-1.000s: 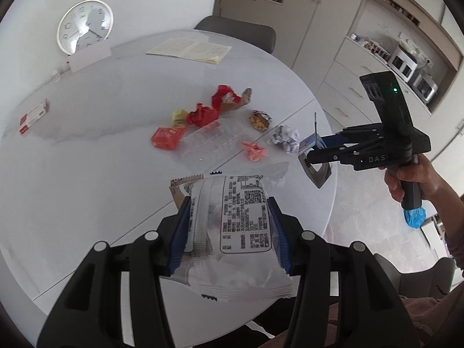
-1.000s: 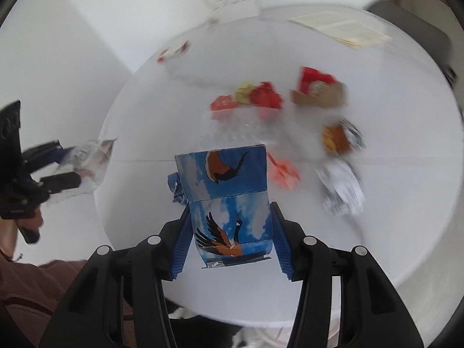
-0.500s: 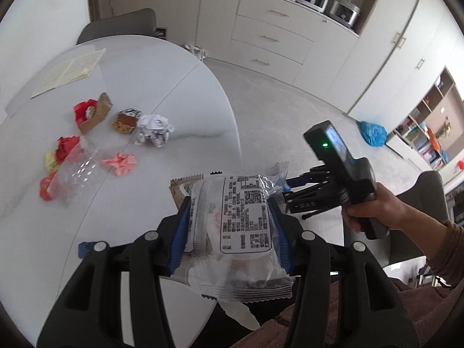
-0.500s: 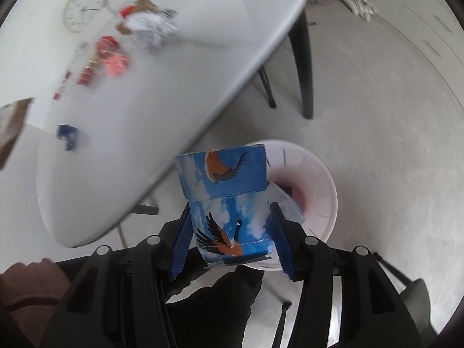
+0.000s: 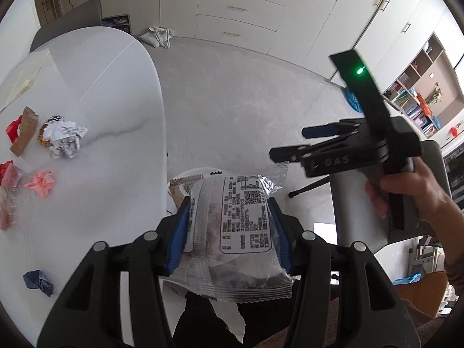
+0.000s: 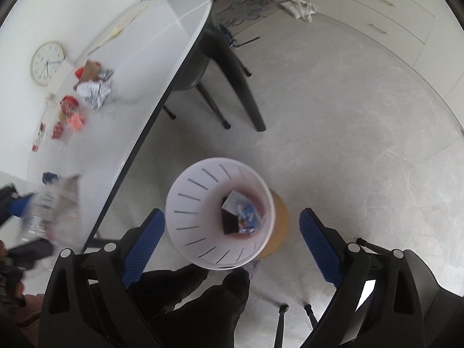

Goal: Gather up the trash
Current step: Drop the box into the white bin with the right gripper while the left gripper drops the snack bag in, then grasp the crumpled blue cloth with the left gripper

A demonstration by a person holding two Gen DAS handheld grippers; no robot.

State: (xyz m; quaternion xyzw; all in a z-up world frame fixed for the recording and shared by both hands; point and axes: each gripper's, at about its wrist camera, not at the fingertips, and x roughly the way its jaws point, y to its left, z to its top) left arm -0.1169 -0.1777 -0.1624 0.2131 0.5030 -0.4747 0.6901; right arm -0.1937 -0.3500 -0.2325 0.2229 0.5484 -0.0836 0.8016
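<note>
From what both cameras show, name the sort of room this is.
Probably a home dining or living area: a white table strewn with wrappers, built-in drawers, open bookshelves and a white bin on the floor.

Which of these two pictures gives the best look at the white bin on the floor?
The right wrist view. It looks straight down into the white bin, showing its whole rim, slotted wall and the trash at the bottom, between the open right gripper. In the left wrist view only a sliver of its rim peeks out behind the clear wrapper held by the left gripper.

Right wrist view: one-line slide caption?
Open right gripper above the white slotted trash bin, blue bird-print carton lying inside.
</note>
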